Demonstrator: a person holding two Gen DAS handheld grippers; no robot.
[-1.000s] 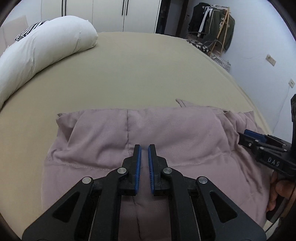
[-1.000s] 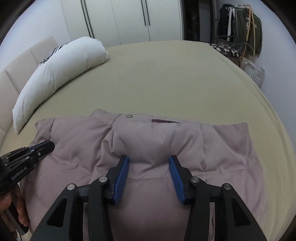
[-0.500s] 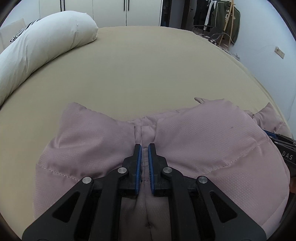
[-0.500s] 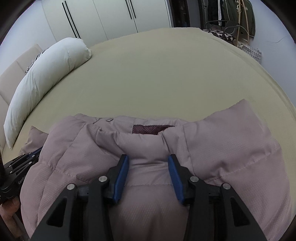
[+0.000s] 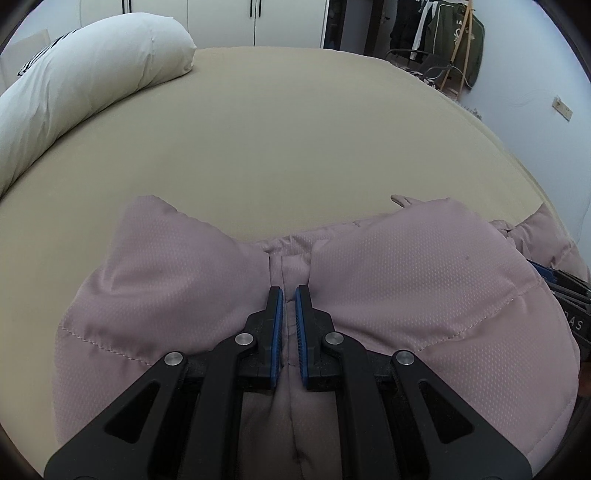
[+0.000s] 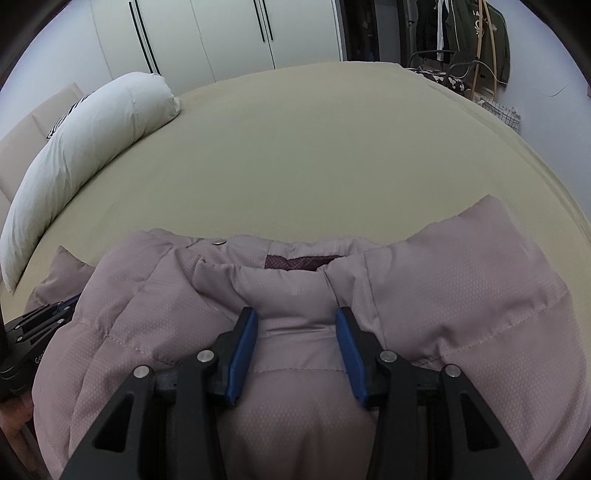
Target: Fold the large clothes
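Your right gripper's body shows the letters "DAS" [image 5: 576, 325] at the 3 o'clock edge of the left wrist view; that is the only writing you can read clearly. On your left gripper's body, at 9 o'clock in the right wrist view, there is white print [image 6: 38, 360] too cut off to make out. The dark red label [image 6: 299, 261] inside the jacket collar carries nothing legible, and the pale marks on the green garment [image 5: 460, 33] hanging on the rack at 1 o'clock are too small to read.

A wire basket [image 6: 502, 114] stands by the wall at 2 o'clock in the right wrist view; you cannot tell what is in it.

The puffy mauve jacket [image 5: 406, 280] lies bunched on the near part of the bed [image 5: 295, 129], filling the lower half of both views. Your left gripper [image 5: 289, 295] has its jaws nearly pressed together, pinching a thin seam fold of the jacket between the blue pads. Your right gripper [image 6: 297, 315] has its jaws partway spread around a thick padded roll just below the collar, with the pads pressing into it on both sides. A metal snap [image 6: 218, 242] sits on the collar edge at 11 o'clock from those jaws.

A long white pillow [image 6: 88, 147] lies along the bed's far left side, well apart from the jacket, with wardrobe doors [image 6: 221, 33] behind it
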